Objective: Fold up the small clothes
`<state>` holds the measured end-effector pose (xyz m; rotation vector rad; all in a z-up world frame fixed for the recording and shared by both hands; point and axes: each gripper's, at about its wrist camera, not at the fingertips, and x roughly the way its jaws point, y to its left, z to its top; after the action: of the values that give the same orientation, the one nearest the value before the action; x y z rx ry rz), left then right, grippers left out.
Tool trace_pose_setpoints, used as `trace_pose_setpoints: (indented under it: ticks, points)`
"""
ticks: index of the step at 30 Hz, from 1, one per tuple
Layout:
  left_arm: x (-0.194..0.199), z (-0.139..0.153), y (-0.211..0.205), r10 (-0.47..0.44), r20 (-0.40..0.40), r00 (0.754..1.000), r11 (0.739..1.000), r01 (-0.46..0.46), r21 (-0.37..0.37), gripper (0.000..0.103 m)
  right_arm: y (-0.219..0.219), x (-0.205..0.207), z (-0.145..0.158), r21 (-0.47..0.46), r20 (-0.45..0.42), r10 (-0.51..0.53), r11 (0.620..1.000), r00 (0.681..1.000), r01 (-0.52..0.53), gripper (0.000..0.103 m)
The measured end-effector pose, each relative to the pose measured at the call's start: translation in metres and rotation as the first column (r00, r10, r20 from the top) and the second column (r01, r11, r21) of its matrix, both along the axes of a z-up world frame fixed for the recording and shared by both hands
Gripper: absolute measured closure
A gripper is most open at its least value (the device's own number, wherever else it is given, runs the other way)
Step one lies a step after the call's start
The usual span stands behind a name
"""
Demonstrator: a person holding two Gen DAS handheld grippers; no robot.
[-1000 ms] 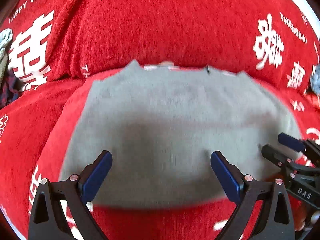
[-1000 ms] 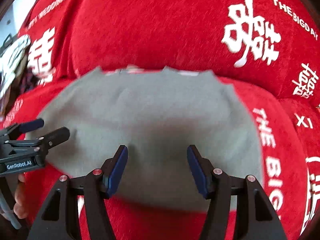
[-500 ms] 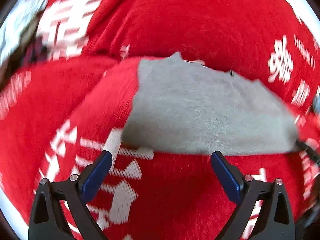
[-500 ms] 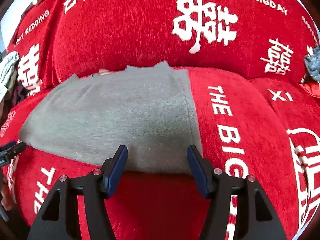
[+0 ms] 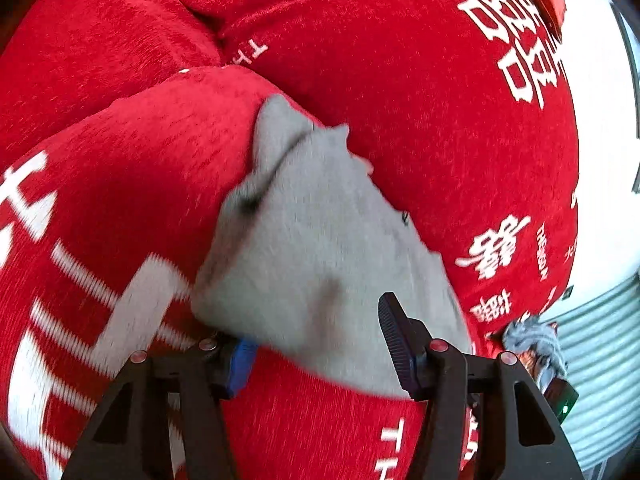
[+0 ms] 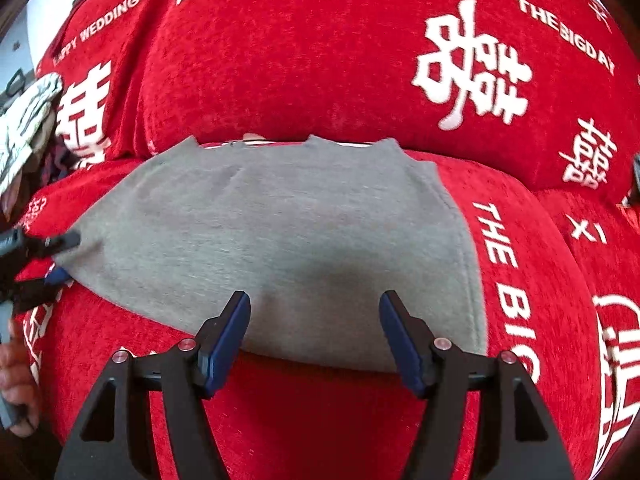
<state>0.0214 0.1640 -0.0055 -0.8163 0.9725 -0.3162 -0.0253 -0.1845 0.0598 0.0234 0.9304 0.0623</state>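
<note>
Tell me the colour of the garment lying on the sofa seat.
Plain grey garment, clearest in the right wrist view, lying on the red sofa cover.

A red sofa cover [image 6: 320, 60] printed with white lettering; a corrugated pale-green wall [image 5: 600, 360] beside it.

- We find the folded garment [image 6: 280, 236] lying flat on the seat cushion [image 6: 320, 420], its far edge against the back cushion [image 6: 300, 72] behind it.
- Left of the garment, the left gripper [image 6: 48, 258] meets its left corner, one finger above the cloth, one below.
- Before the garment, the right gripper [image 6: 314, 336] straddles its near edge.
- Farther left of the garment sits a heap of clothes [image 6: 24, 132].
</note>
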Motion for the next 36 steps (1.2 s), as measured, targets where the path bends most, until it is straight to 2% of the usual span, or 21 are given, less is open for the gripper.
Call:
trace_pose_setpoints:
  ticks: [1,2,3,4,5,7,9,12,16,22,24,25,27,29,30,32,33,35,36]
  points:
    - [0.004,0.000,-0.002,0.001,0.004,1.000,1.000,-0.001,0.009,0.044,0.003,0.003,0.001,-0.003,-0.002,0.005,1.000,1.000,-0.005,0.032]
    - [0.007,0.000,-0.005,-0.001,0.011,1.000,0.999,0.001,0.033,0.056,0.006,0.006,0.001,-0.005,-0.004,0.011,1.000,1.000,-0.011,0.032]
    - [0.011,-0.002,-0.007,-0.003,0.008,1.000,0.999,0.003,0.054,0.074,0.011,0.013,0.003,-0.009,-0.007,0.021,1.000,1.000,-0.021,0.032]
    - [0.013,-0.004,-0.009,-0.005,0.002,1.000,0.998,0.005,0.066,0.083,0.015,0.018,0.005,-0.014,-0.007,0.027,1.000,1.000,-0.027,0.032]
    - [0.013,-0.010,-0.008,-0.004,-0.004,1.000,0.999,0.004,0.053,0.086,0.020,0.024,0.007,-0.018,-0.008,0.035,0.999,0.999,-0.036,0.032]
    - [0.009,-0.010,-0.002,0.015,0.016,1.000,1.000,-0.015,0.023,0.086,0.033,0.041,0.012,-0.020,-0.010,0.061,0.998,0.998,-0.061,0.032]
    - [0.006,-0.009,-0.001,0.029,0.029,0.999,0.999,-0.030,0.039,0.086,0.053,0.068,0.017,0.005,-0.027,0.097,0.995,0.995,-0.097,0.032]
    - [0.002,-0.006,-0.008,0.031,0.055,0.998,0.994,-0.036,0.104,0.086,0.086,0.109,0.016,0.064,-0.084,0.160,0.986,0.984,-0.155,0.032]
    - [0.000,-0.005,-0.011,0.031,0.069,0.997,0.990,-0.040,0.137,0.086,0.140,0.163,0.002,0.135,-0.171,0.228,0.969,0.959,-0.206,0.032]
    - [0.002,-0.005,-0.010,0.035,0.066,0.997,0.989,-0.044,0.142,0.086,0.209,0.221,-0.031,0.247,-0.279,0.266,0.948,0.923,-0.199,0.032]
    - [0.002,-0.004,-0.011,0.033,0.067,0.997,0.986,-0.043,0.158,0.086,0.232,0.234,-0.046,0.226,-0.317,0.270,0.953,0.909,-0.204,0.030]
    - [0.002,-0.004,-0.012,0.032,0.067,0.997,0.986,-0.043,0.163,0.086,0.247,0.240,-0.053,0.187,-0.330,0.266,0.959,0.906,-0.214,0.022]
    - [0.002,-0.004,-0.011,0.033,0.062,0.997,0.986,-0.043,0.159,0.086,0.269,0.243,-0.054,0.120,-0.314,0.281,0.959,0.907,-0.255,0.014]
    - [0.002,-0.006,-0.008,0.033,0.055,0.998,0.989,-0.041,0.139,0.086,0.290,0.242,-0.057,0.046,-0.320,0.322,0.945,0.891,-0.325,0.014]
    - [0.002,-0.006,-0.008,0.032,0.054,0.998,0.989,-0.039,0.140,0.086,0.305,0.238,-0.062,-0.047,-0.336,0.336,0.927,0.880,-0.371,0.014]
    - [0.002,-0.004,-0.010,0.030,0.054,0.998,0.986,-0.038,0.162,0.086,0.319,0.230,-0.070,-0.153,-0.350,0.348,0.895,0.870,-0.419,0.016]
    - [0.002,-0.003,-0.012,0.029,0.055,0.998,0.984,-0.038,0.174,0.086,0.323,0.222,-0.071,-0.189,-0.323,0.366,0.879,0.873,-0.438,0.018]
    - [0.001,-0.001,-0.015,0.029,0.059,0.998,0.979,-0.040,0.201,0.086,0.319,0.221,-0.070,-0.160,-0.318,0.364,0.890,0.876,-0.428,0.030]
    - [0.000,0.000,-0.015,0.029,0.061,0.998,0.977,-0.041,0.209,0.086,0.314,0.221,-0.068,-0.167,-0.311,0.351,0.895,0.883,-0.414,0.049]
